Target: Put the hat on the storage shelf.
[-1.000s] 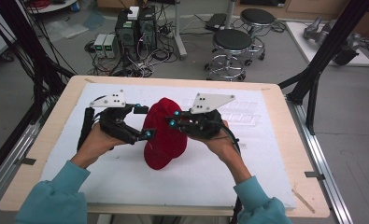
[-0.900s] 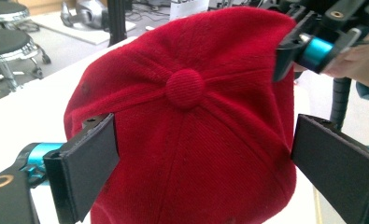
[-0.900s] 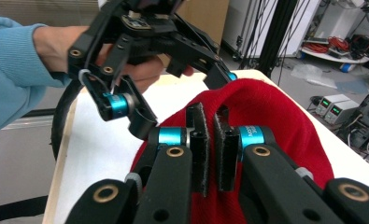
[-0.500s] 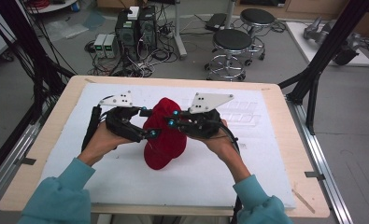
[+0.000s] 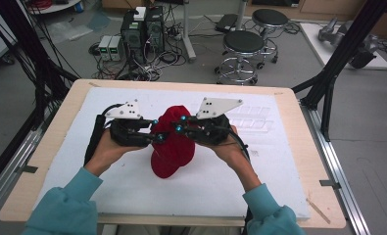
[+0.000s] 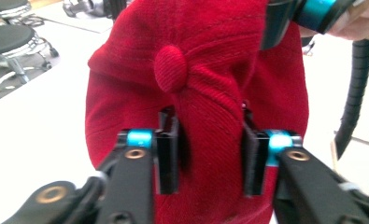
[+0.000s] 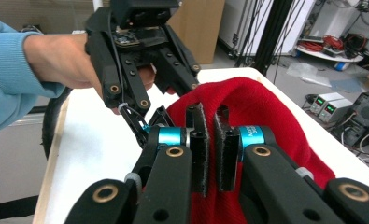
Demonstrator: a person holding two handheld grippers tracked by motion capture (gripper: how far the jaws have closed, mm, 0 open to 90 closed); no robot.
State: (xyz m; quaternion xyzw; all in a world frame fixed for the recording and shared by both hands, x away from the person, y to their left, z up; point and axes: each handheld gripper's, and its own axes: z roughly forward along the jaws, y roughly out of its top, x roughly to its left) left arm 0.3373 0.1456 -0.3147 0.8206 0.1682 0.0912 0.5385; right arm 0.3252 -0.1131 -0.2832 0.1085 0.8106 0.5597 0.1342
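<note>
both tools grip the red cap [image 5: 174, 142] — left tool [image 6: 210, 154] just closing, right tool [image 7: 209, 140] clamped.

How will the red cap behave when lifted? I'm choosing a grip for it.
Probably floppy: the red cap bunches into a fold between the left gripper, whose jaws have just been closing. Likely light and not slippery, since the right gripper holds it by a thin pinch of ribbed fabric.

Quick count: one red cap [image 5: 173, 142] on one table [image 5: 289, 147], with two grippers, left [image 5: 154, 137] and right [image 5: 177, 128], one per hand. Far off on the floor there are two round stools [image 5: 245, 44], and at the far left two black computer towers [image 5: 143, 29] plus two small grey boxes [image 5: 110, 47].
</note>
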